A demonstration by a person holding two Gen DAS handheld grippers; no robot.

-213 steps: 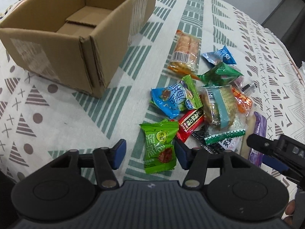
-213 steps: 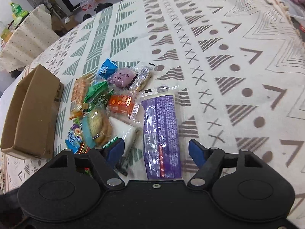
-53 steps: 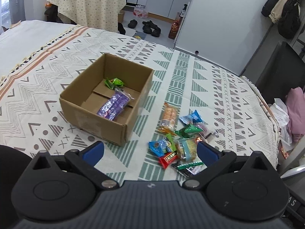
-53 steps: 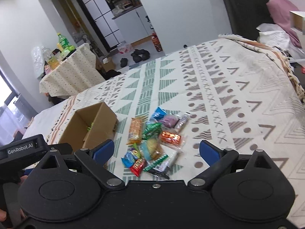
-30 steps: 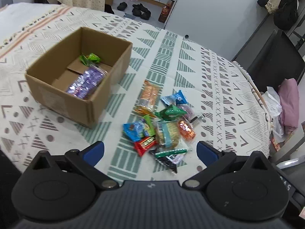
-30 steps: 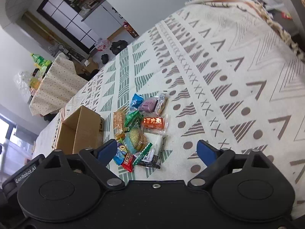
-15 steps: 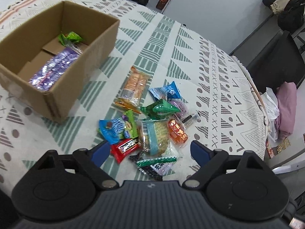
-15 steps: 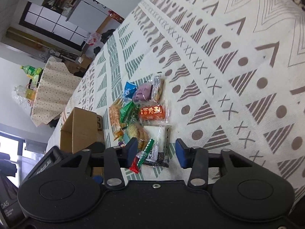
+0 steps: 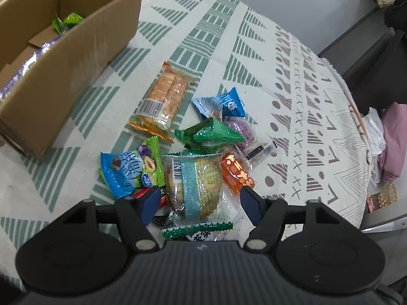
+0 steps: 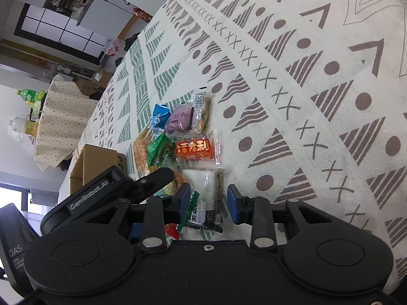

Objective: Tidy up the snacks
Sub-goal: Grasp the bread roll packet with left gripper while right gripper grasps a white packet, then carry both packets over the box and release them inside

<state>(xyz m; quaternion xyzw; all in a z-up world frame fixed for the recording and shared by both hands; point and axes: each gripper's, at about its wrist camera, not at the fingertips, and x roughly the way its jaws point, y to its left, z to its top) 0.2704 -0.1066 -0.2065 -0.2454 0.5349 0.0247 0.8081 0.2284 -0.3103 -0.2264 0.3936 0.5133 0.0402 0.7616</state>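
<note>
Snacks point(image 9: 193, 152) were piled on the patterned cloth point(image 9: 229, 50) just right of the cardboard box point(image 9: 63, 58), which already held a purple bar and a green pack, so roughly two were sorted. Compared with a second ago, both grippers had been dropped close over the pile. The left gripper point(image 9: 198, 200) was closing around the clear cracker pack point(image 9: 195, 180), pads not yet touching. The right gripper point(image 10: 208, 202) was narrowing onto the white packet point(image 10: 203, 185), contact couldn't be made out. The box interior was mostly cut off.
</note>
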